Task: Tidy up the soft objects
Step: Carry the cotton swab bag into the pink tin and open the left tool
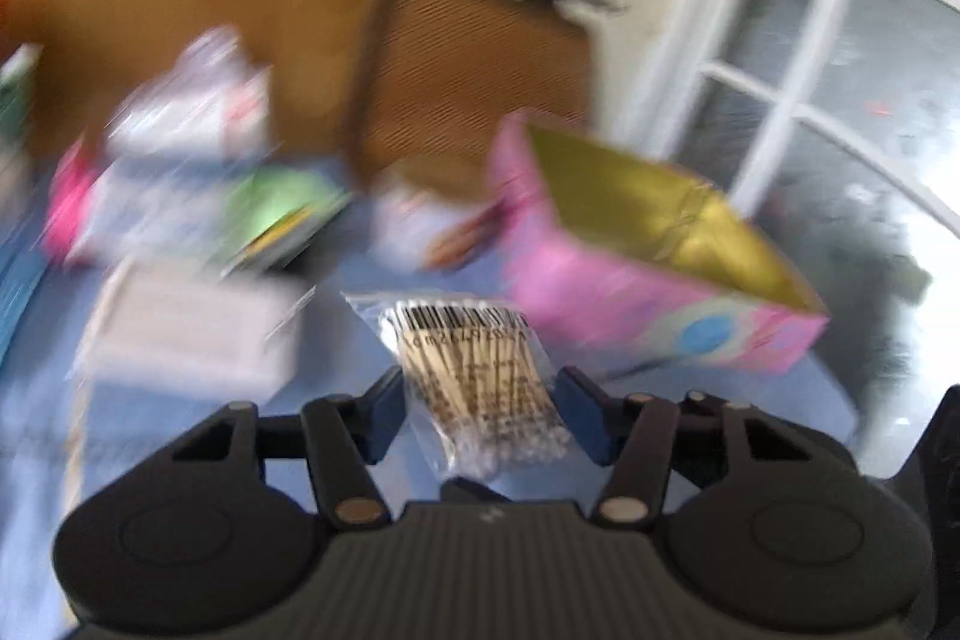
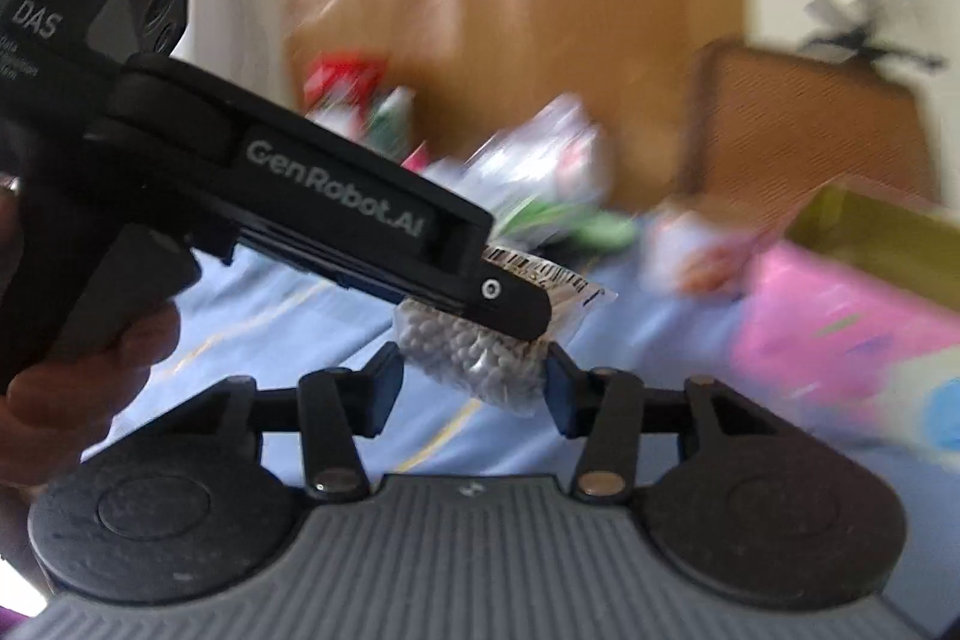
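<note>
Left hand-held gripper pinching a clear packet of cotton swabs, barcode end forward, just left of the pink box with its gold lining, held up off the blue sheet. Only from the right wrist: same packet side-on, clamped near its barcode end, swab tips lying between the partly spread pads of the right hand-held gripper; pressing or merely flanking, impossible to tell. Only there too: a hand around the left tool's grip. Further left of the box, a blurred heap of wrappers, unreadable. Box cut off at the right-wrist view's edge.
</note>
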Demonstrator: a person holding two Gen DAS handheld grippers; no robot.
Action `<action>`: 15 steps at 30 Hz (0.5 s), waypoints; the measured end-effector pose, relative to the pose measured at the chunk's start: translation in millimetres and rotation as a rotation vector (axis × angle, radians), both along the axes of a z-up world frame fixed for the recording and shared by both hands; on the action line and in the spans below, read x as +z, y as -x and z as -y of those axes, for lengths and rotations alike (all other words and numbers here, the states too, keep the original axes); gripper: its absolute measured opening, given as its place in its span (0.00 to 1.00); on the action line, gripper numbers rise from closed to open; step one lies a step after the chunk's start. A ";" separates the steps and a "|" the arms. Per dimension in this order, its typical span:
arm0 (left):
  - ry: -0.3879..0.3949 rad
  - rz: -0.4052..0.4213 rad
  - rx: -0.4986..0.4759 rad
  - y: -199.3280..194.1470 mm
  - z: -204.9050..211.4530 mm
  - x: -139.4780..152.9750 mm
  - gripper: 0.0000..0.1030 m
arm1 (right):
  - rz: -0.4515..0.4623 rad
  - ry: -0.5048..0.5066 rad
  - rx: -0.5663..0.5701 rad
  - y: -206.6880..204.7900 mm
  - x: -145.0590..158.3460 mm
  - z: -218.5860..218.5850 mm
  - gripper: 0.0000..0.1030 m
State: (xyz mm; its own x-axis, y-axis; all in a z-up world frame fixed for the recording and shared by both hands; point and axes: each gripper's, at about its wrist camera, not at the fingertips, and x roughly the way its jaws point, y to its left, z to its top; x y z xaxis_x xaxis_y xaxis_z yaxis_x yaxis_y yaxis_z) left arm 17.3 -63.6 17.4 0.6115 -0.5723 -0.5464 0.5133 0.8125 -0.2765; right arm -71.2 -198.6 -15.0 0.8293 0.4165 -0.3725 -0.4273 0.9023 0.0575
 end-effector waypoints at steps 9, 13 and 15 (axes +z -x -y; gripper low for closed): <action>-0.028 0.155 -0.137 -34.3 139.7 31.3 0.59 | 0.125 0.018 -0.474 -39.7 33.1 110.2 0.57; -0.007 0.160 -0.107 -24.3 115.7 25.1 0.67 | 0.080 -0.007 -0.613 -57.7 27.6 139.9 0.71; -0.015 0.190 -0.050 -16.7 81.2 20.9 0.72 | 0.104 -0.042 -0.618 -55.6 28.8 147.5 0.71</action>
State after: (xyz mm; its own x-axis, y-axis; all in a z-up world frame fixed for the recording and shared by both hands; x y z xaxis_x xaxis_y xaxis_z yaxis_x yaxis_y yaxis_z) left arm 34.0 -144.8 38.4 0.6755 -0.5974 -0.4322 0.5951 0.7878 -0.1589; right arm -15.6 -346.1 13.8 0.9526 -0.1393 -0.2705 0.1676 0.9823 0.0843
